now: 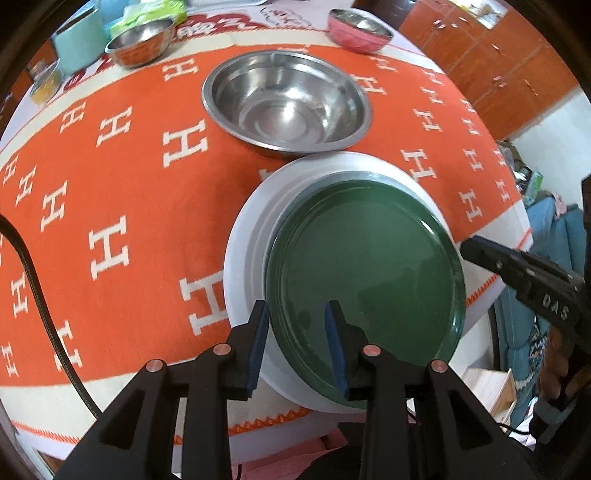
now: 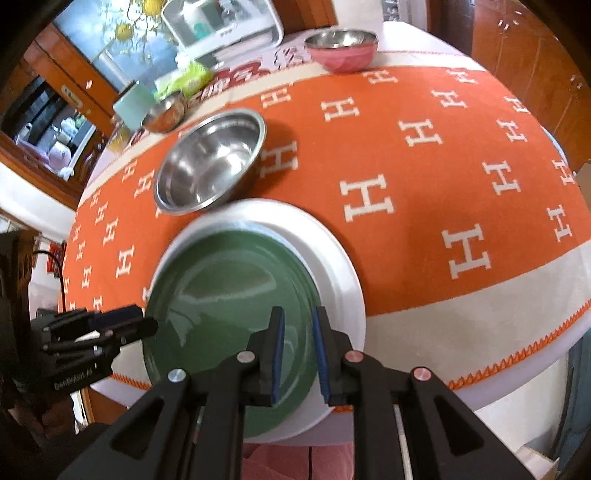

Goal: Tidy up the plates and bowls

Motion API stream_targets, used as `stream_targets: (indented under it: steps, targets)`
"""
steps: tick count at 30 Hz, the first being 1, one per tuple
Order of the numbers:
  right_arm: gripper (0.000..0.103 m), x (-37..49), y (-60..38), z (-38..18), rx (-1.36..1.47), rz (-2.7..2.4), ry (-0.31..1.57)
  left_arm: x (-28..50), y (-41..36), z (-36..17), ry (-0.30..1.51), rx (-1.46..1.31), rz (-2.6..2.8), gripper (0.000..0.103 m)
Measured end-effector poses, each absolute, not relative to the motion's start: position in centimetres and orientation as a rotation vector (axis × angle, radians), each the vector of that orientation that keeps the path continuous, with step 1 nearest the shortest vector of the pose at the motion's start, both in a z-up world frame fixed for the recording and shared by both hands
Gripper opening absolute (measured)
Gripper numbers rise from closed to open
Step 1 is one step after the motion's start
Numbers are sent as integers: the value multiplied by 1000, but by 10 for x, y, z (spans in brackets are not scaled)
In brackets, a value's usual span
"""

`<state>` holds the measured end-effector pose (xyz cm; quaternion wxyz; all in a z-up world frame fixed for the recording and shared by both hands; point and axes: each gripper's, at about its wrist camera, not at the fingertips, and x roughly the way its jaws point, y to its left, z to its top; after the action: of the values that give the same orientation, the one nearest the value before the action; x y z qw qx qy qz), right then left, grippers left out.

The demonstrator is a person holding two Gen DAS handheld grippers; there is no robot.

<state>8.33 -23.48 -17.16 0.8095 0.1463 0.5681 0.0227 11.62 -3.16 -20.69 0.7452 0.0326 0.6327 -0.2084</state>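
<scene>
On the tabletop's orange H-patterned cloth (image 1: 129,206): round dark green plate (image 1: 364,266) stacked on wide white plate (image 1: 245,240), beside large steel bowl (image 1: 286,101). Left tool (image 1: 297,314) and right tool (image 2: 298,318), lettered "DAS", each straddling green rim, slightly parted, not gripping.

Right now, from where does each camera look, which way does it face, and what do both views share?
Left wrist: sits on the left gripper, looks steeply down at the green plate on the white plate; the right gripper enters at right.
Right wrist: sits on the right gripper, looks down at the same plates' opposite edge; the left gripper shows at left.
Shared: both plates, large steel bowl, pink bowl, orange tablecloth.
</scene>
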Motion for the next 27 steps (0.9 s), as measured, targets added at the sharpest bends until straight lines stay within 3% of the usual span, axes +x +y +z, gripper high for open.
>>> stream_targets:
  steps: [7, 9, 11, 19, 24, 27]
  targets:
    - [17, 83, -223, -164, 339, 1, 1139, 119, -21, -183, 1312, 98, -543, 33]
    - [17, 82, -219, -162, 345, -5, 1126, 120, -17, -177, 1298, 98, -551, 36]
    - [17, 82, -215, -161, 343, -9, 1113, 121, -14, -171, 1280, 97, -554, 47]
    - [17, 79, -209, -147, 330, -18, 1036, 131, -6, -152, 1209, 74, -539, 57]
    - [18, 83, -214, -136, 334, -18, 979, 138, -5, -141, 1168, 72, -503, 70]
    - [26, 87, -220, -132, 349, -14, 958, 142, -8, -135, 1150, 83, -487, 73]
